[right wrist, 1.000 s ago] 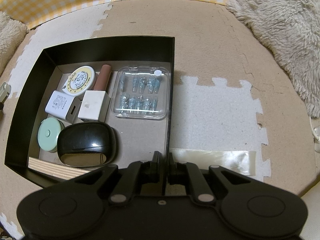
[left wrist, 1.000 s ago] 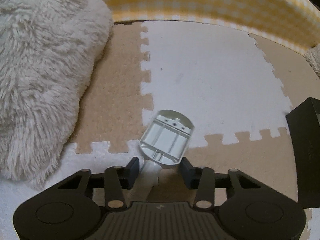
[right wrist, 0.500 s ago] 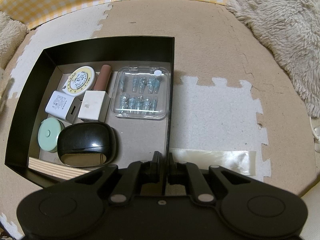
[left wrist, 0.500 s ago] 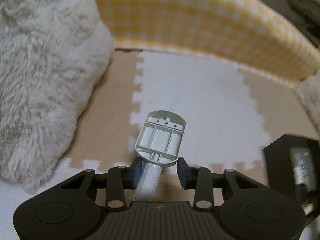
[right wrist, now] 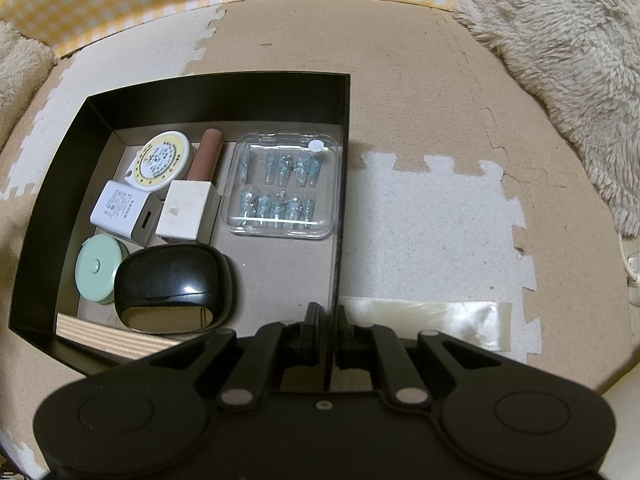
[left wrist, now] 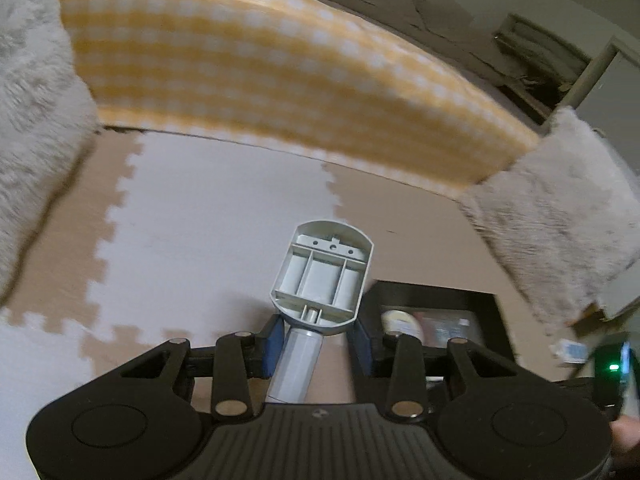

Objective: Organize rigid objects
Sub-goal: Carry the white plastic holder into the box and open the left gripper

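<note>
Above black box [left wrist: 472, 300], your left gripper [left wrist: 316, 340] clamped grey plastic part [left wrist: 324, 276] by its stem; your right gripper [right wrist: 325, 320] pinched box's right wall.

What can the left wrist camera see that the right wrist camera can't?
Only the left wrist view shows the grey plastic part, carried between the fingers of the left gripper.

Only the right wrist view looks down into the box and shows its contents clearly: a clear case, a black mouse, a white charger and a mint round case. The right gripper is clamped on the box's wall.

Both show the black box, the puzzle foam mat and the yellow checked cloth.
</note>
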`<move>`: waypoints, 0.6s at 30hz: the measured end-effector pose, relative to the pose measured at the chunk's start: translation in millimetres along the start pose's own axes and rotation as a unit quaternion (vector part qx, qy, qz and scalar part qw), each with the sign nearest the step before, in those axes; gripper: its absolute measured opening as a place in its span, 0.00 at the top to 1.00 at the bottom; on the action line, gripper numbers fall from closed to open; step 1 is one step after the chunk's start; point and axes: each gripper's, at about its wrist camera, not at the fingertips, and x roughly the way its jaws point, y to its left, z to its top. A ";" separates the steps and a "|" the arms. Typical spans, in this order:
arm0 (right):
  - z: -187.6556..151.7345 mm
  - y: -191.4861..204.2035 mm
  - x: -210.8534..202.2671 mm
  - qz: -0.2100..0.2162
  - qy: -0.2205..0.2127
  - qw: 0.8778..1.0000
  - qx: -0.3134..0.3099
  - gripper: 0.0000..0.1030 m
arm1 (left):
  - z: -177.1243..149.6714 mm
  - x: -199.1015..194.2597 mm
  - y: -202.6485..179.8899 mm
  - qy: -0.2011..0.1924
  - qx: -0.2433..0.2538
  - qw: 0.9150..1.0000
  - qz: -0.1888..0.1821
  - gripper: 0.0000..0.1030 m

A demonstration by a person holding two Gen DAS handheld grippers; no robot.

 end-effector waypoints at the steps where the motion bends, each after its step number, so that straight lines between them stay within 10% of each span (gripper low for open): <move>1: -0.1 0.1 0.1 0.000 0.000 1.000 0.000 0.92 | -2.2 0.4 -4.3 0.002 -0.006 1.000 -0.009 0.62; 18: 1.9 -4.7 0.2 0.009 -0.001 1.000 0.012 0.92 | -37.6 61.1 -104.7 0.041 -0.059 0.992 -0.108 0.62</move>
